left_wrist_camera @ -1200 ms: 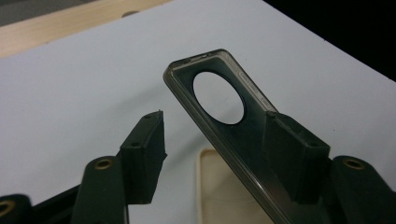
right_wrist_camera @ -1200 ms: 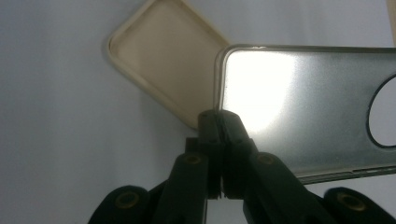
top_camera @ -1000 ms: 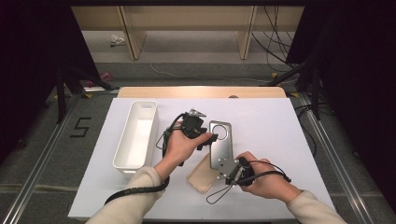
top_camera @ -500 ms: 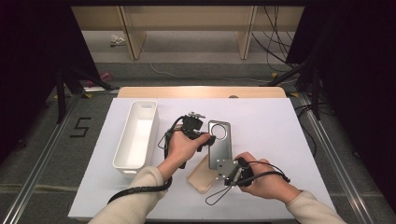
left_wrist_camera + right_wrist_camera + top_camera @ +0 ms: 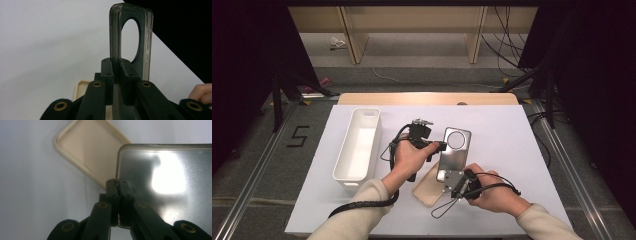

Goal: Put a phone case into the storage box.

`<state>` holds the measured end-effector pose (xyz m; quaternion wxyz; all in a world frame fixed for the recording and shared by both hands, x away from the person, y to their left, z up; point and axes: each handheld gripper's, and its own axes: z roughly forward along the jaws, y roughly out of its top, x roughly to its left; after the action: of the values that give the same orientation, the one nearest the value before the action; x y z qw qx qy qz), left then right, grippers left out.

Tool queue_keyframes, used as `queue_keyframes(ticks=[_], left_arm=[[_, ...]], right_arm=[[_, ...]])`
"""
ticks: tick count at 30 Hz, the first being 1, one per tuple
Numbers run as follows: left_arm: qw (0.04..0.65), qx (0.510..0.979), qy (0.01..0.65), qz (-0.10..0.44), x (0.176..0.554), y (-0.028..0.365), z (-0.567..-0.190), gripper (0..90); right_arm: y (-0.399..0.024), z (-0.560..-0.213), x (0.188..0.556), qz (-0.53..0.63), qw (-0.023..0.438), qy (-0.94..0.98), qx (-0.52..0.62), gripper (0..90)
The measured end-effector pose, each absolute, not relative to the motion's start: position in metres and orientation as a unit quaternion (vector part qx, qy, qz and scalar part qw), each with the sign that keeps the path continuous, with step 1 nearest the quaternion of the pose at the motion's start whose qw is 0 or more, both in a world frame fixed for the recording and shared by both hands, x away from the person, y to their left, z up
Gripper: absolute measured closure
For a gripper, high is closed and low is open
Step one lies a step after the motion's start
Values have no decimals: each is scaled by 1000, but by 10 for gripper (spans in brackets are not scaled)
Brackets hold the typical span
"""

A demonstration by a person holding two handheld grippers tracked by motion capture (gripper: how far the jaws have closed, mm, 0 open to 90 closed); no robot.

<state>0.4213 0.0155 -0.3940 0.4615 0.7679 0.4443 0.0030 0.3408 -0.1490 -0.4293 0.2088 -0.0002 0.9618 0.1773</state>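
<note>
A grey translucent phone case (image 5: 455, 152) with a round camera hole is held just above the white table between both grippers. My left gripper (image 5: 440, 145) has just been closing and now pinches the case's long left edge near the hole; in the left gripper view its jaws (image 5: 116, 66) meet on the case's rim (image 5: 115, 37). My right gripper (image 5: 446, 176) is shut on the case's near corner, and its own view shows the jaws (image 5: 117, 186) clamped on the grey case (image 5: 162, 182). A beige phone case (image 5: 428, 189) (image 5: 92, 150) lies open side up under that corner.
A long white bin (image 5: 359, 145) stands at the left of the white table sheet (image 5: 512, 145), close to the left forearm. A wooden strip (image 5: 427, 98) runs along the far edge. Cables trail from both grippers across the near table.
The left gripper's jaws have closed onto the grey case's edge. Both hands and the case stay about where they were.
</note>
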Motion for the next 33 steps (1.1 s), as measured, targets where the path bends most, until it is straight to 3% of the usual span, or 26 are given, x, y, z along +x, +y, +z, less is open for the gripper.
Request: queue_keyframes(ticks=[7,21,26,33], left_arm=[[464,775,428,38,419,17,-391,829],[486,760,418,110,422,42,-378,829],[495,752,419,122,424,54,-374,829],[501,742,424,135,424,73,-370,829]], right_arm=[[-151,-430,345,175,215,961,10,852],[-171,-420,353,256,240,928,120,375],[-184,-416,357,301,233,908,178,248],[-193,-415,359,319,222,897,208,226]])
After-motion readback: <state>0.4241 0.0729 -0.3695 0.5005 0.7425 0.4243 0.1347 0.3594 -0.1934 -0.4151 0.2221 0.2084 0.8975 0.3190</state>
